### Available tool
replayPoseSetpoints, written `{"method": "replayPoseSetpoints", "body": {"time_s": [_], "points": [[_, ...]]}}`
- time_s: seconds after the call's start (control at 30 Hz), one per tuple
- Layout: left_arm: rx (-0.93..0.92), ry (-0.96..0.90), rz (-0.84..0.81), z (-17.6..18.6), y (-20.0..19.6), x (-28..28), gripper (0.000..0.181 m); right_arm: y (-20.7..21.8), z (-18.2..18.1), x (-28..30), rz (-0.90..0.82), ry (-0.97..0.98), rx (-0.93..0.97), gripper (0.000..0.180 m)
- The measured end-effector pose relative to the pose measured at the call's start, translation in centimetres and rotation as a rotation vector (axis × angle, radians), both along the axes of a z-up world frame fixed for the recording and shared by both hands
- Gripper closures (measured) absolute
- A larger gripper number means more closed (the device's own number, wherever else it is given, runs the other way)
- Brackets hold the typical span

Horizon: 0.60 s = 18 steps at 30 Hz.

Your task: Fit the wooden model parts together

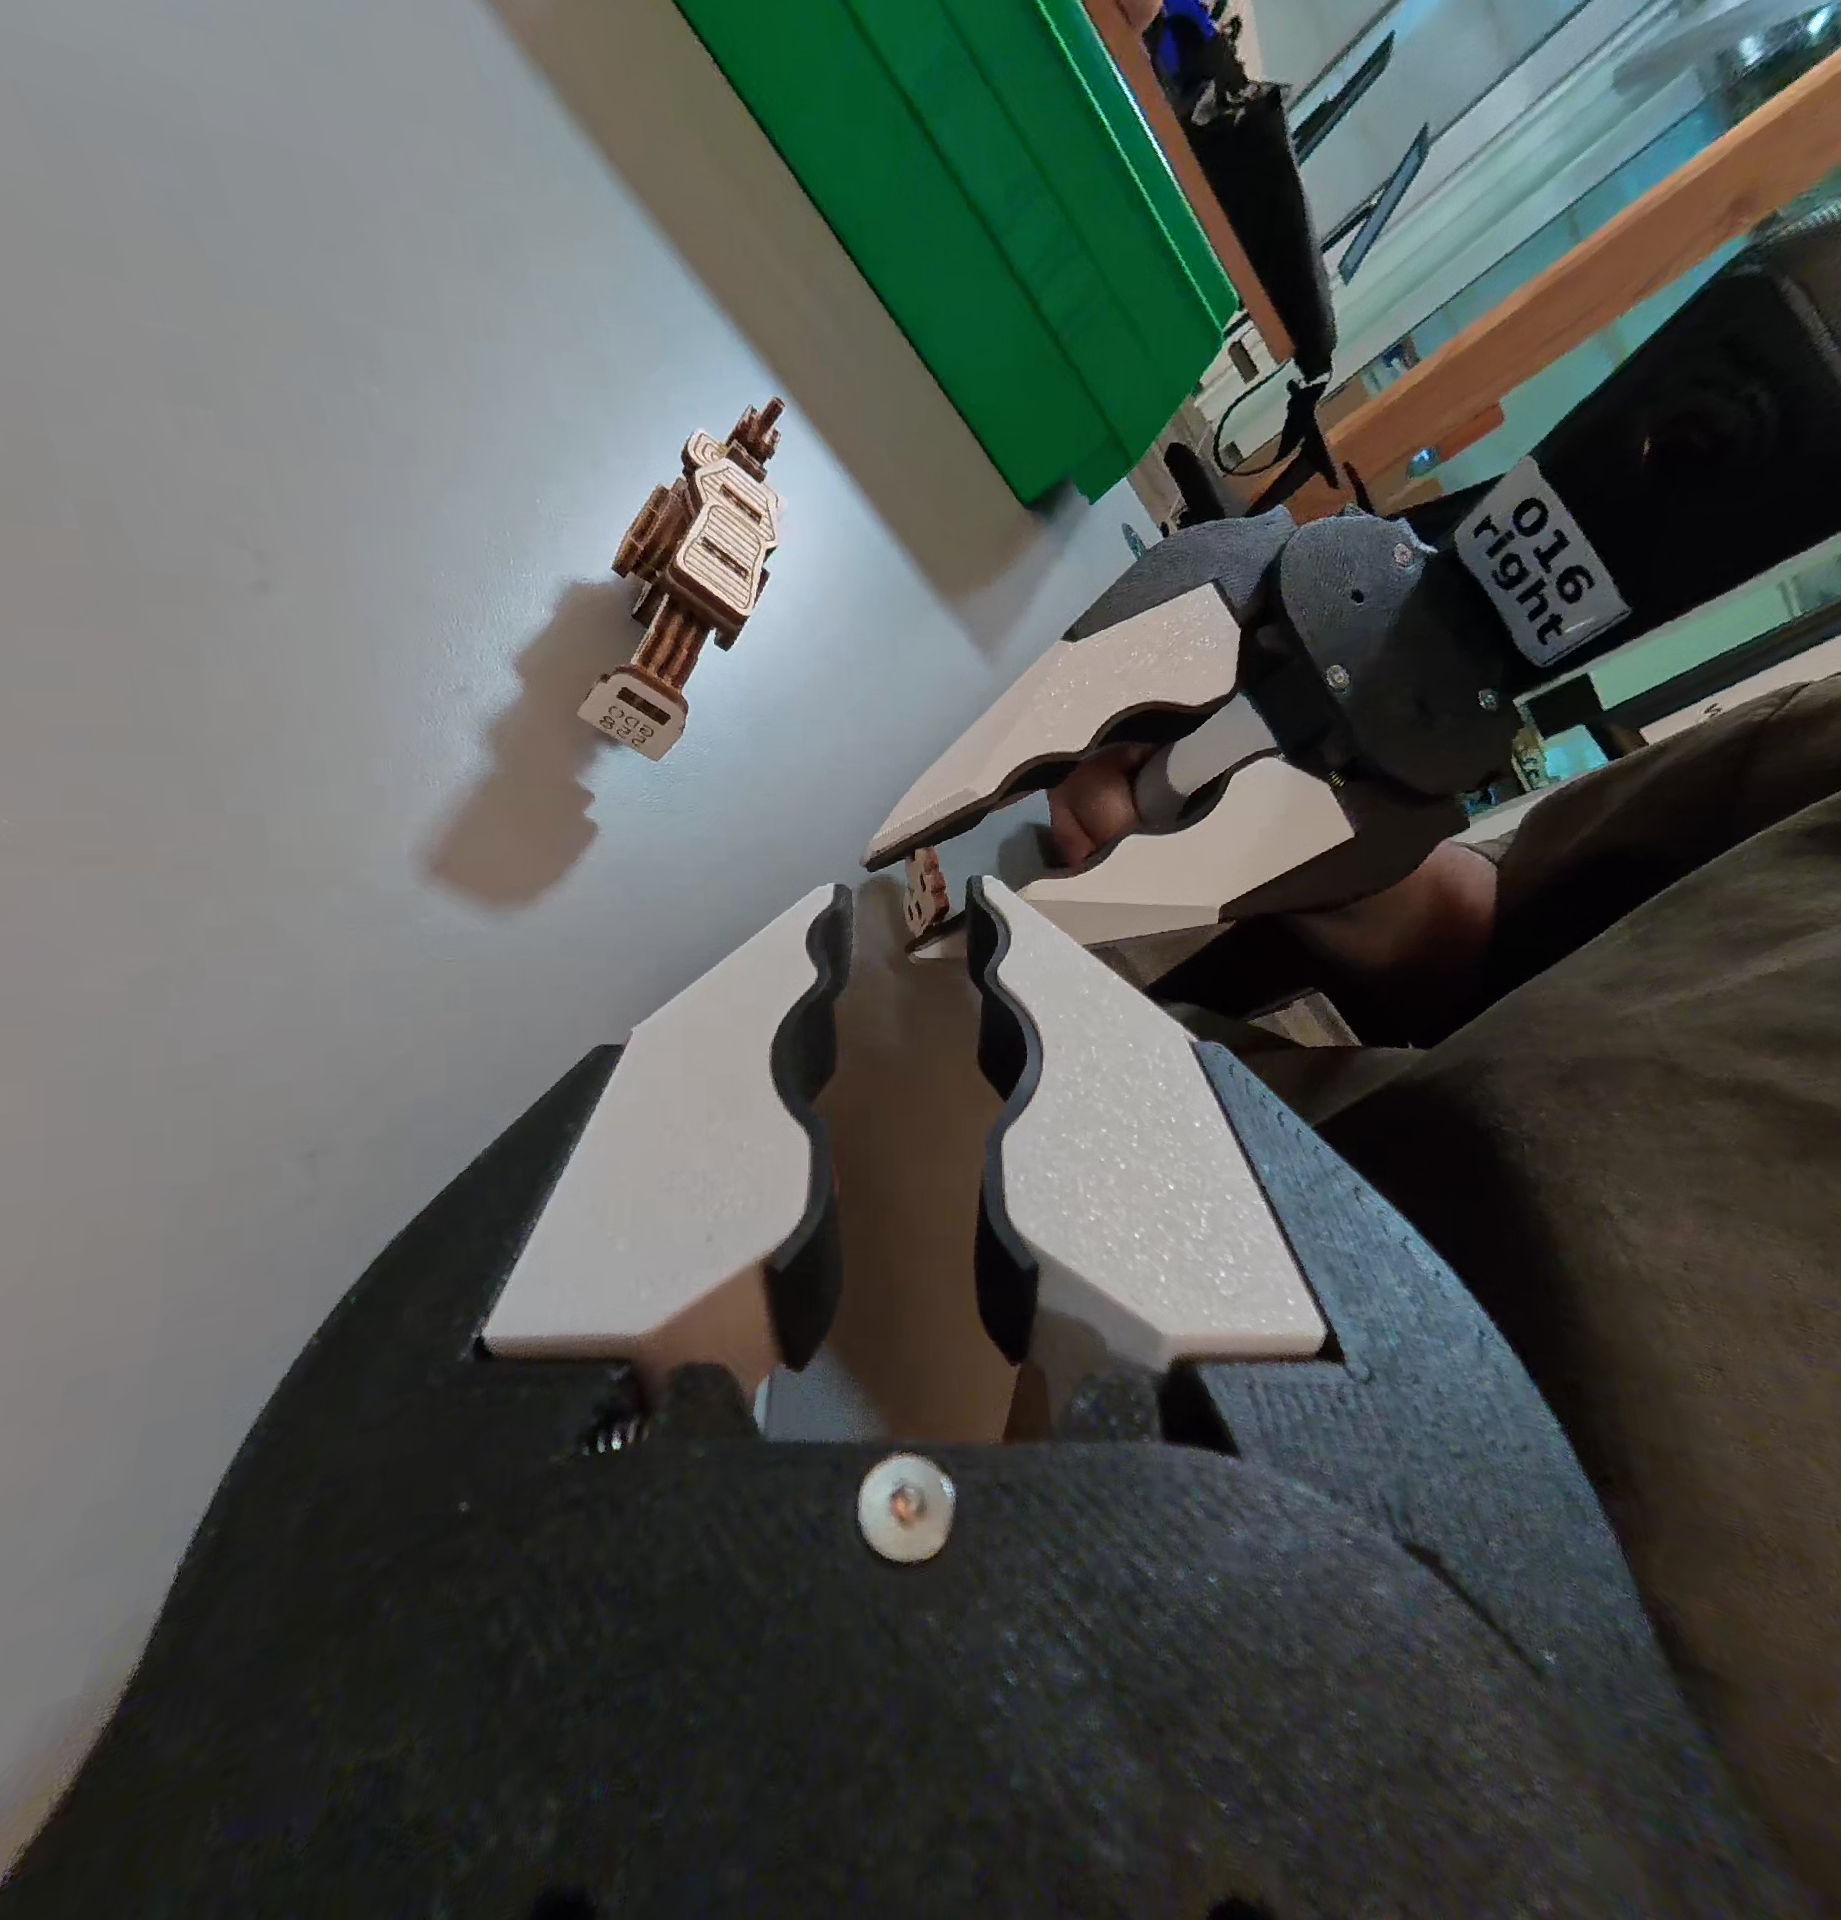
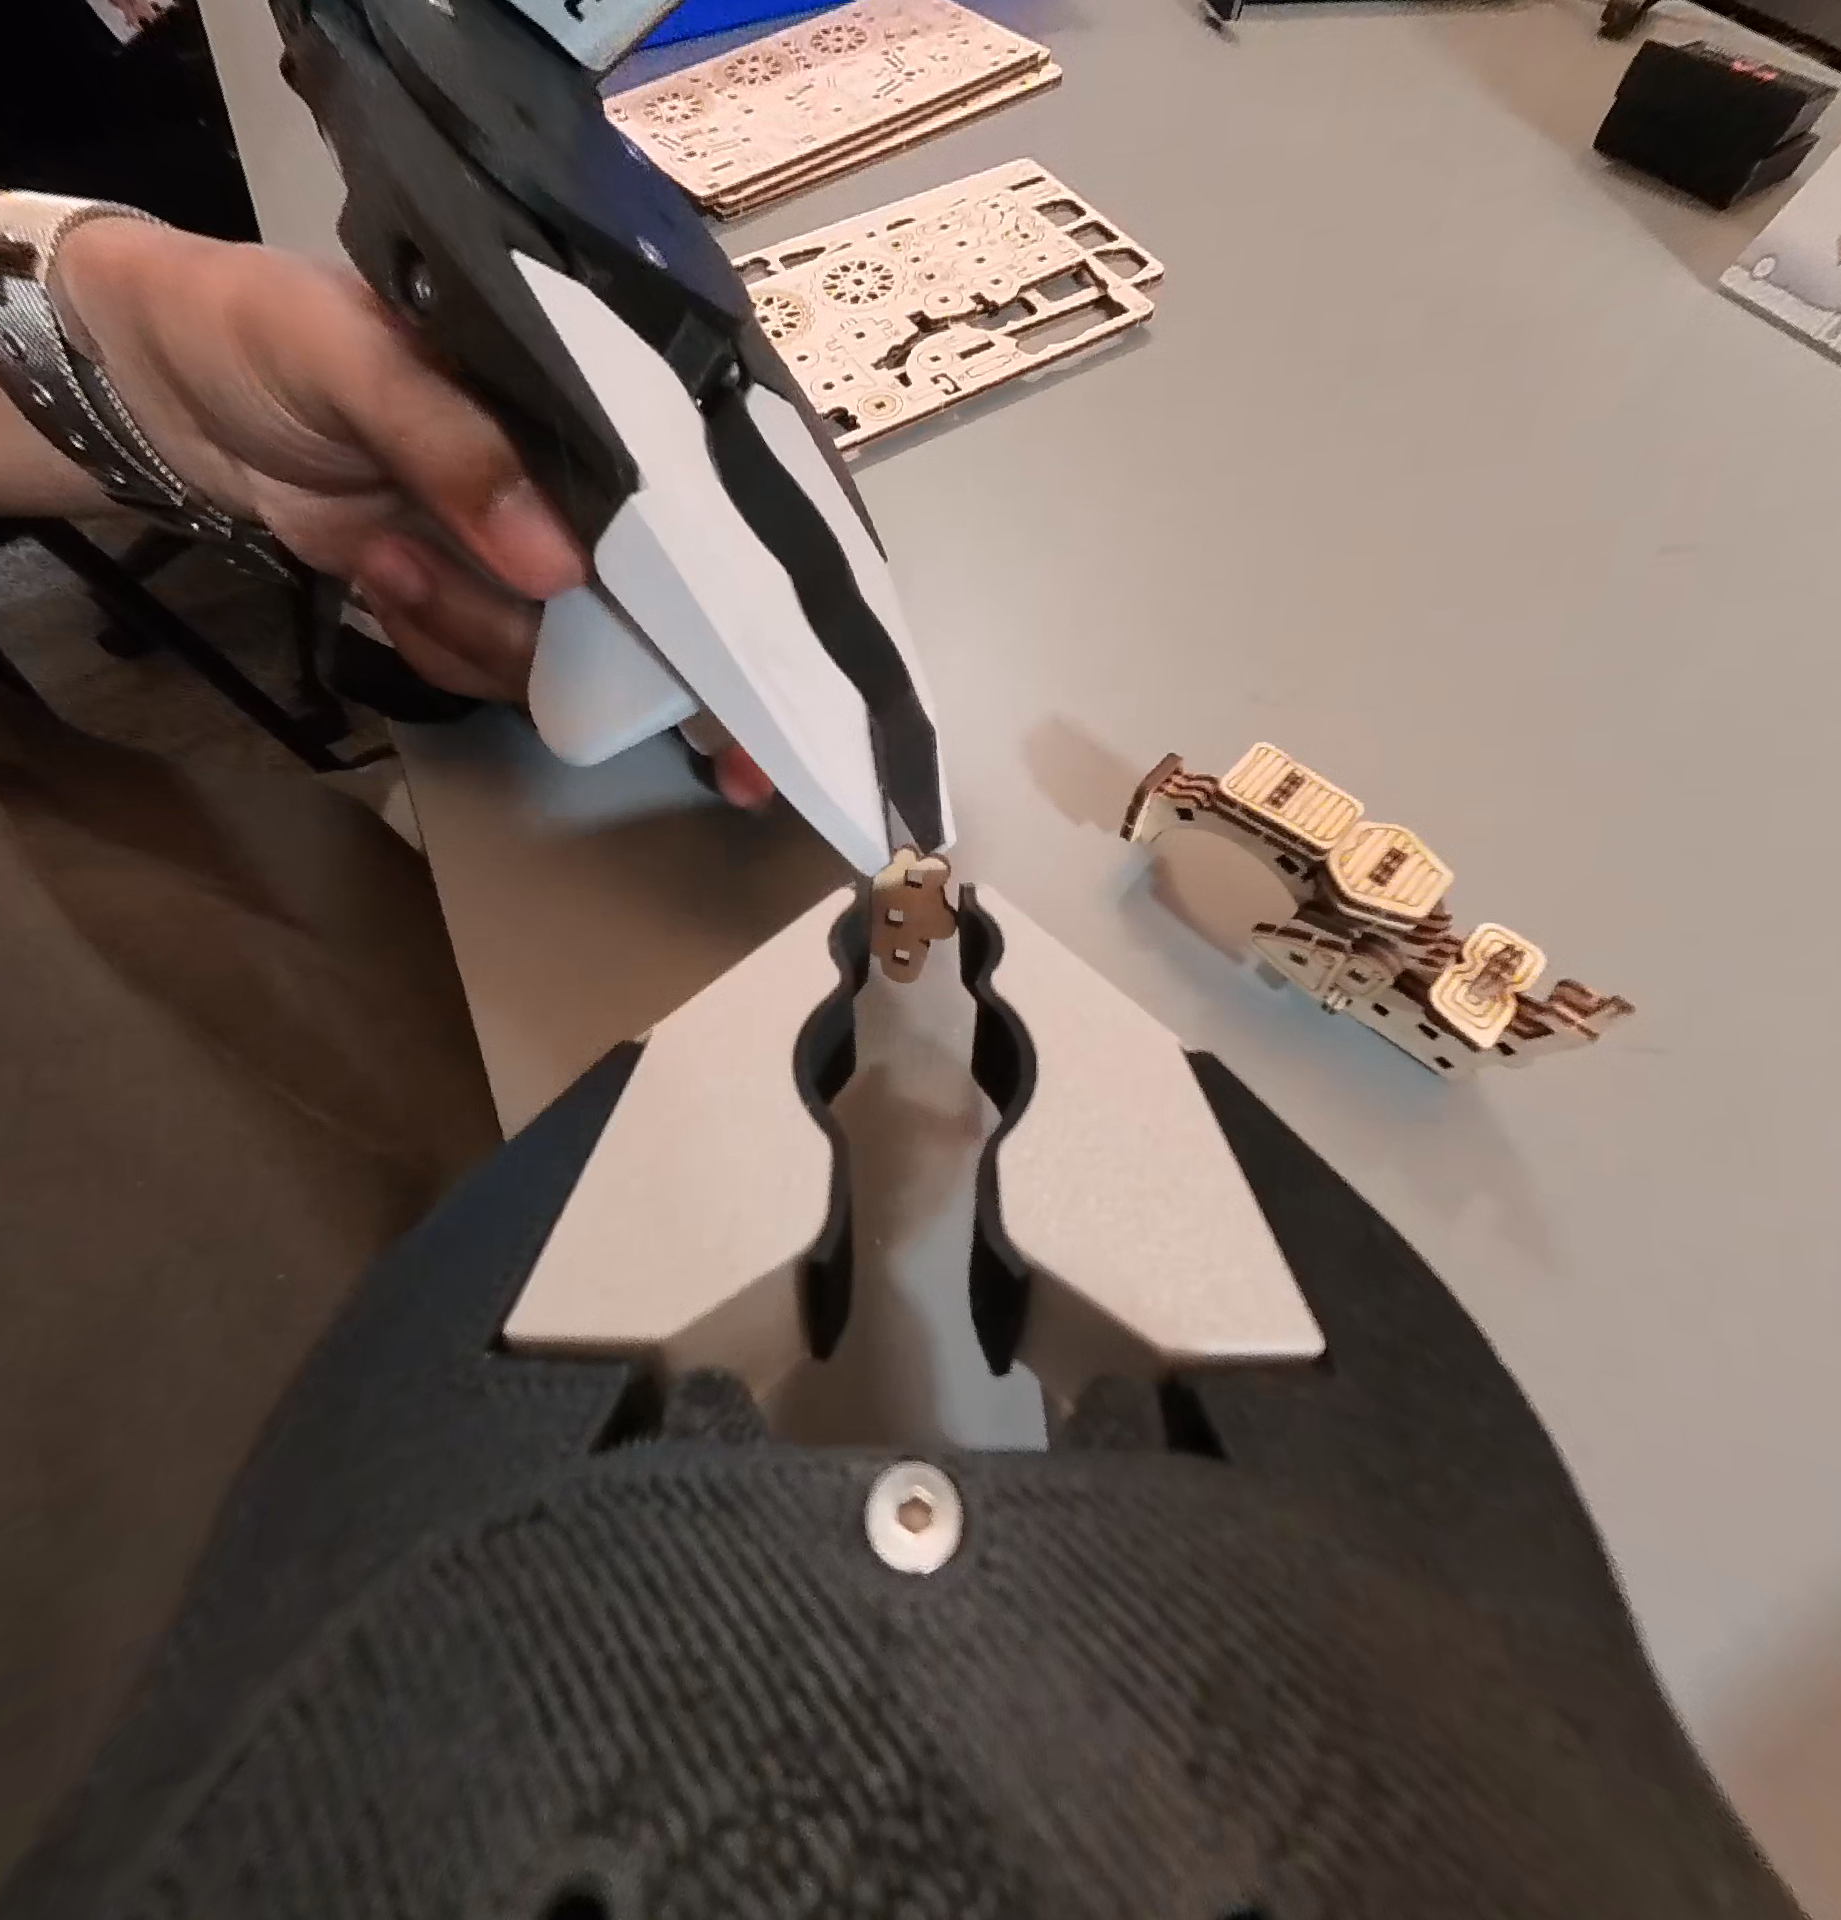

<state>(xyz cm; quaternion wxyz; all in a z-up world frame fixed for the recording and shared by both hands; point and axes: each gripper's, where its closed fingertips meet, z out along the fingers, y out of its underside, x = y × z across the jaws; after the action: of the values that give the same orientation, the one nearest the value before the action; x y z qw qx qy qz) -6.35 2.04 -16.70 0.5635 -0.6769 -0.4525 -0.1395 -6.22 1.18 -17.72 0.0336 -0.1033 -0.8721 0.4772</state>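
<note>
A partly built wooden model [image 1: 703,561] stands on the grey table [image 1: 272,416], beyond both grippers; in the right wrist view it [image 2: 1363,914] is to the right. My right gripper [image 2: 905,912] is shut on a small flat wooden part [image 2: 908,935] with notches, held by its side edges above the table's near edge. My left gripper [image 2: 908,847] comes down from the upper left and its tips meet the top of that part. In the left wrist view my left gripper [image 1: 911,891] has its jaws a little apart, with the part [image 1: 924,899] seen just beyond them in the right gripper [image 1: 900,902].
A laser-cut wooden sheet [image 2: 947,301] and a stack of such sheets [image 2: 833,114] lie at the back. A black box [image 2: 1716,114] and a printed booklet [image 2: 1820,291] sit at the far right. A green panel [image 1: 999,229] stands behind the table. A hand [image 2: 355,457] holds the left gripper. My left and right fingertips are right by each other.
</note>
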Motion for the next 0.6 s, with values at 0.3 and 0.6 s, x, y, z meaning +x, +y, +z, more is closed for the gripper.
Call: {"method": "replayPoseSetpoints", "body": {"time_s": [0.3, 0.6], "points": [[-0.011, -0.029, -0.010, -0.45, 0.04, 0.17, 0.179, -0.16, 0.02, 0.31, 0.024, 0.036, 0.007, 0.164], [0.051, -0.073, -0.001, -0.03, 0.00, 0.03, 0.181, -0.19, 0.14, 0.16, 0.015, 0.046, 0.001, 0.164]]}}
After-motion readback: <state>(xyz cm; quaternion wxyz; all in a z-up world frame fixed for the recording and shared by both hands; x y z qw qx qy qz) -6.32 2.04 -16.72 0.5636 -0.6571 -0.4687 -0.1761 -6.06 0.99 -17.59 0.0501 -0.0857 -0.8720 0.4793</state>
